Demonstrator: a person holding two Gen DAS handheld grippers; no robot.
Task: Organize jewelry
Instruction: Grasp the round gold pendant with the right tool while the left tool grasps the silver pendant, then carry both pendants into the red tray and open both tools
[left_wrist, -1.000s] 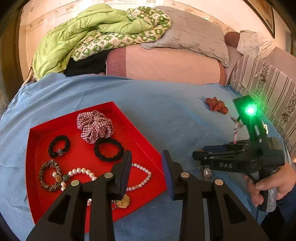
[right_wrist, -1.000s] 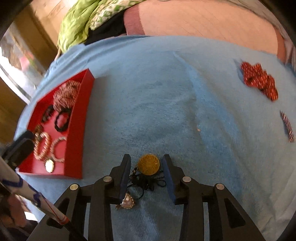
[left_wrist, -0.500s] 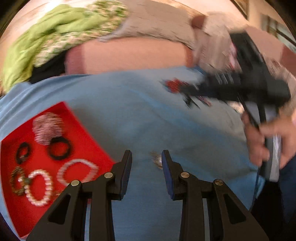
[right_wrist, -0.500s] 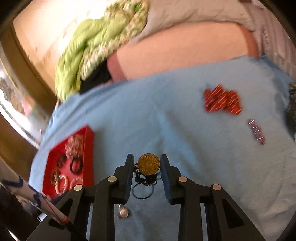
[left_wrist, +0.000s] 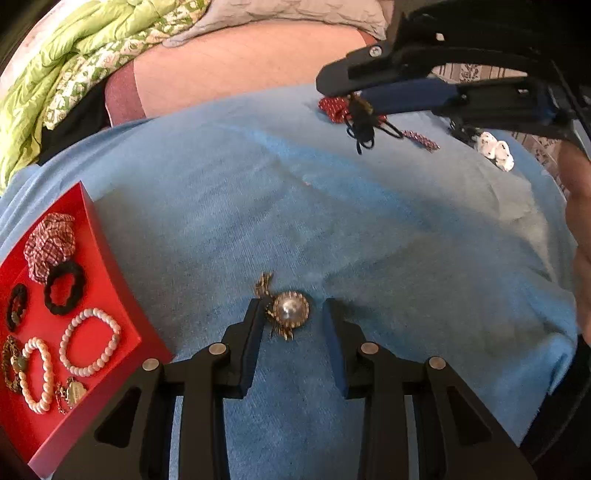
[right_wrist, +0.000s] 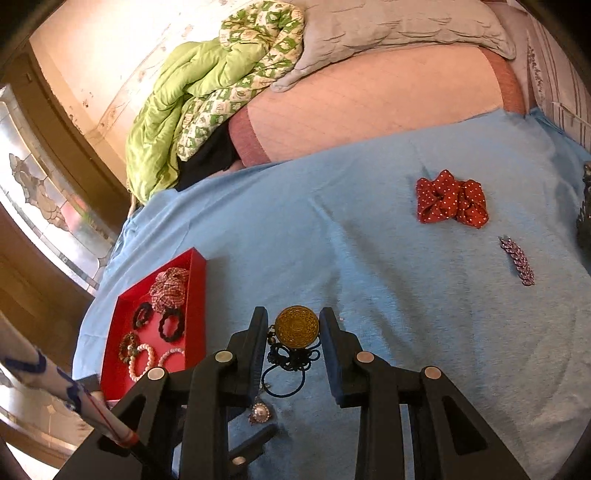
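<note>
My left gripper (left_wrist: 290, 321) is open, low over the blue cloth, with a pearl brooch (left_wrist: 289, 313) lying between its fingers. My right gripper (right_wrist: 294, 332) is shut on a gold round pendant (right_wrist: 296, 326) with a black cord (right_wrist: 291, 360) hanging under it, held high above the cloth. In the left wrist view the right gripper (left_wrist: 354, 99) is at the upper right with the cord (left_wrist: 364, 123) dangling. The red tray (left_wrist: 110, 295) at the left holds pearl bracelets (left_wrist: 88, 341), black hair ties (left_wrist: 64, 288) and a checked scrunchie (left_wrist: 50, 243). The brooch also shows below in the right wrist view (right_wrist: 261, 412).
A red dotted scrunchie (right_wrist: 450, 201) and a sparkly hair clip (right_wrist: 517, 260) lie on the cloth at the far right. A white spotted item (left_wrist: 495, 149) lies near the right edge. Pillows and a green quilt (right_wrist: 192, 110) are piled behind.
My left gripper moved right from the tray to the brooch, which now sits between its fingers. My right gripper lifted the gold pendant and cord off the cloth.
</note>
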